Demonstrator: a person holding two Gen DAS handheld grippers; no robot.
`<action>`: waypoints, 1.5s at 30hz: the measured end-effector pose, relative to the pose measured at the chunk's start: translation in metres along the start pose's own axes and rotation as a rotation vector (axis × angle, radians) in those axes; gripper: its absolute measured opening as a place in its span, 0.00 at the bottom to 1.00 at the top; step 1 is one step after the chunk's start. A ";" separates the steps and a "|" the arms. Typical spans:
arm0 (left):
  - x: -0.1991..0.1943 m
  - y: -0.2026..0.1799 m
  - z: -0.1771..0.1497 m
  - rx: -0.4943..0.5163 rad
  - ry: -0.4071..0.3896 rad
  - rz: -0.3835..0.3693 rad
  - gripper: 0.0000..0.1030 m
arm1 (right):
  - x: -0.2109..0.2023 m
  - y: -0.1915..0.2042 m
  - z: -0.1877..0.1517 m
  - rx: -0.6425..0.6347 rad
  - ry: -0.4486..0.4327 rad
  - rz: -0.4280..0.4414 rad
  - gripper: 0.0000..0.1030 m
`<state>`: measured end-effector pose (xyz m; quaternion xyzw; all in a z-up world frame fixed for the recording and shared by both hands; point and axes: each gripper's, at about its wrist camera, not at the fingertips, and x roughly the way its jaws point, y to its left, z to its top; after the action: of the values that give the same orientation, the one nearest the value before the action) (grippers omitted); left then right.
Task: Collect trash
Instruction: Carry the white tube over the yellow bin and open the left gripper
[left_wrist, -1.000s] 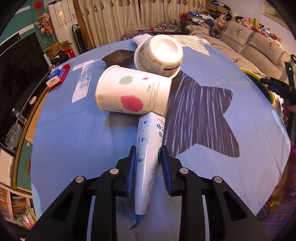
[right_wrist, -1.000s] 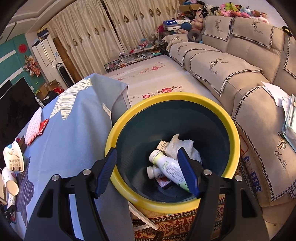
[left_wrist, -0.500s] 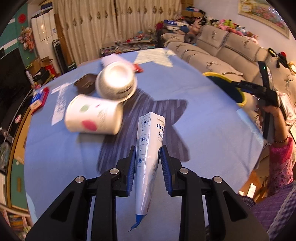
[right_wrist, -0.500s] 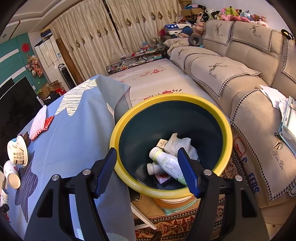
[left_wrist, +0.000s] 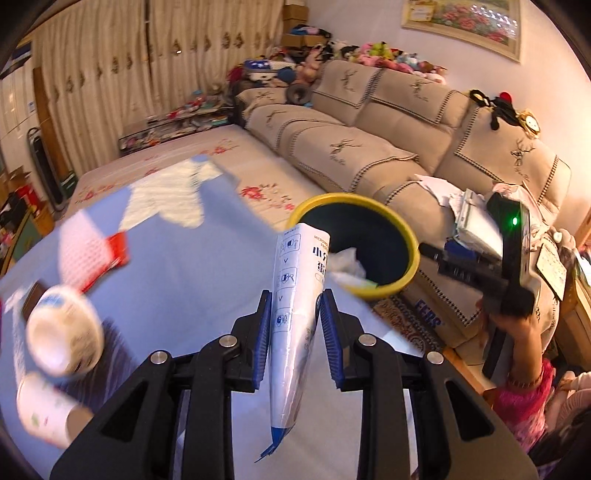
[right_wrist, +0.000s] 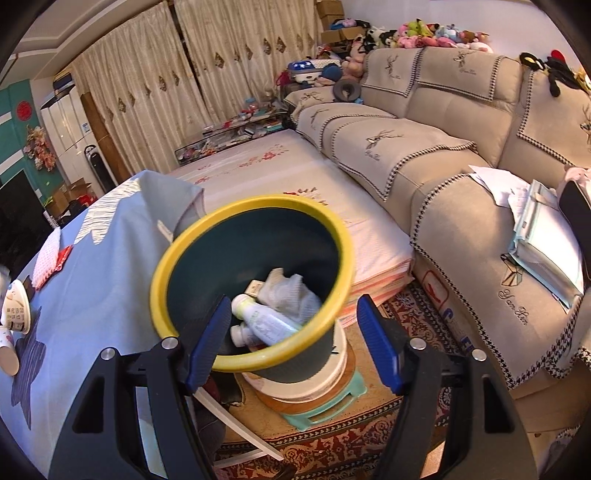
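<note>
The left gripper (left_wrist: 295, 325) clenches a white-and-blue wrapper (left_wrist: 295, 317) mid-length, its long axis pointing ahead at the yellow-rimmed trash bin (left_wrist: 402, 284) beside the counter (left_wrist: 177, 280). The right gripper (right_wrist: 291, 339), empty, is opening above that bin's bottles (right_wrist: 266, 321).

Both cameras look down along their tools toward the sofa (right_wrist: 424, 155): the left from above the bench (left_wrist: 192, 266), the right close over the bin (right_wrist: 207, 236), which both views share.

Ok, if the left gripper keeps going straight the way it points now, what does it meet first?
Probably the yellow-rimmed bin: the left gripper, shut on the white wrapper, points toward its near rim; blue tablecloth lies below. Depth is unclear.
</note>
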<state>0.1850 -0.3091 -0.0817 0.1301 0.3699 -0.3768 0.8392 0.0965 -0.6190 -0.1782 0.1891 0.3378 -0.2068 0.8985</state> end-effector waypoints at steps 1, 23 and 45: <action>0.008 -0.008 0.010 0.014 -0.001 -0.005 0.26 | 0.000 -0.004 -0.001 0.006 -0.001 -0.002 0.65; 0.222 -0.099 0.120 0.012 0.142 -0.031 0.27 | 0.010 -0.053 -0.010 0.040 0.024 -0.066 0.66; -0.014 0.001 0.050 -0.128 -0.221 0.110 0.94 | -0.017 0.004 -0.005 -0.070 -0.006 -0.034 0.70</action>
<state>0.2059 -0.3255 -0.0366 0.0540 0.2908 -0.3177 0.9009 0.0840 -0.6087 -0.1693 0.1513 0.3450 -0.2106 0.9021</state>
